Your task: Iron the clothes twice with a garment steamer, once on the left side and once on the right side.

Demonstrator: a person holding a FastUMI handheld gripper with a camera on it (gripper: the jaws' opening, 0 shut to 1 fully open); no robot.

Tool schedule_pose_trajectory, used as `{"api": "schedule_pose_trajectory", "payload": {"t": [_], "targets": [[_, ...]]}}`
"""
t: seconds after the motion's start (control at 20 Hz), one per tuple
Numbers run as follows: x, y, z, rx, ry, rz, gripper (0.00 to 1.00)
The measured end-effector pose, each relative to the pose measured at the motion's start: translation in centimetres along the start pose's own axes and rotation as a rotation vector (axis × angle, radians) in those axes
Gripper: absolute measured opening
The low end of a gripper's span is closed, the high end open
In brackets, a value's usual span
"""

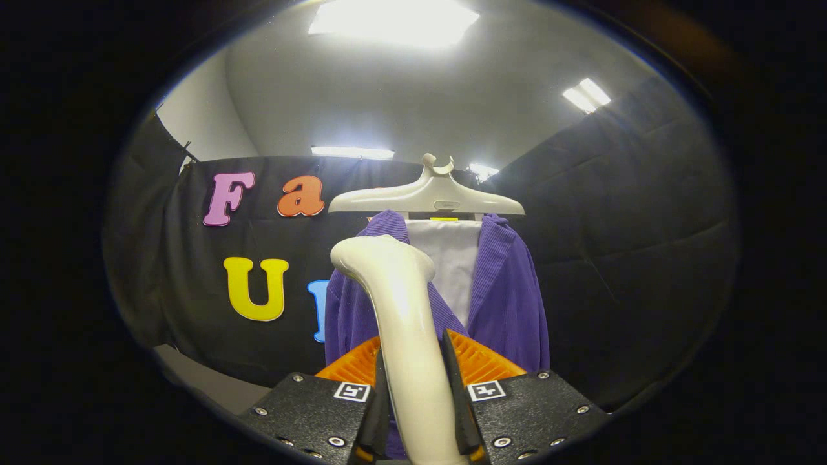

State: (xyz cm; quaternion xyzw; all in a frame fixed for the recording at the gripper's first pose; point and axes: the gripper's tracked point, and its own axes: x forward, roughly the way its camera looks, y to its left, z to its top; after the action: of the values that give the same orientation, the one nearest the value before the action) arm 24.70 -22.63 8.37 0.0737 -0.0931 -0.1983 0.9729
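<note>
Jaws clamped on white steamer handle (407, 336), head near purple jacket (510, 303) on hanger (429, 194); no legible brand.

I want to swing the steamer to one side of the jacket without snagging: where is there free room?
Free: either side of the purple jacket, against the black cloth wall, widest beyond its far sleeve. Crowded: the middle, where the fingers clamp the steamer handle just before the jacket and hanger.
</note>
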Motion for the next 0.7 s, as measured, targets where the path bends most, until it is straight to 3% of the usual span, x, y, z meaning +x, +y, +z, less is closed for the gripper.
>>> {"api": "schedule_pose_trajectory", "payload": {"t": [0.45,0.7], "targets": [[3.0,0.1,-2.2,-0.02,0.029,-0.027,0.4],[2.6,-0.8,-5.6,-0.043,0.071,-0.061,0.4]]}}
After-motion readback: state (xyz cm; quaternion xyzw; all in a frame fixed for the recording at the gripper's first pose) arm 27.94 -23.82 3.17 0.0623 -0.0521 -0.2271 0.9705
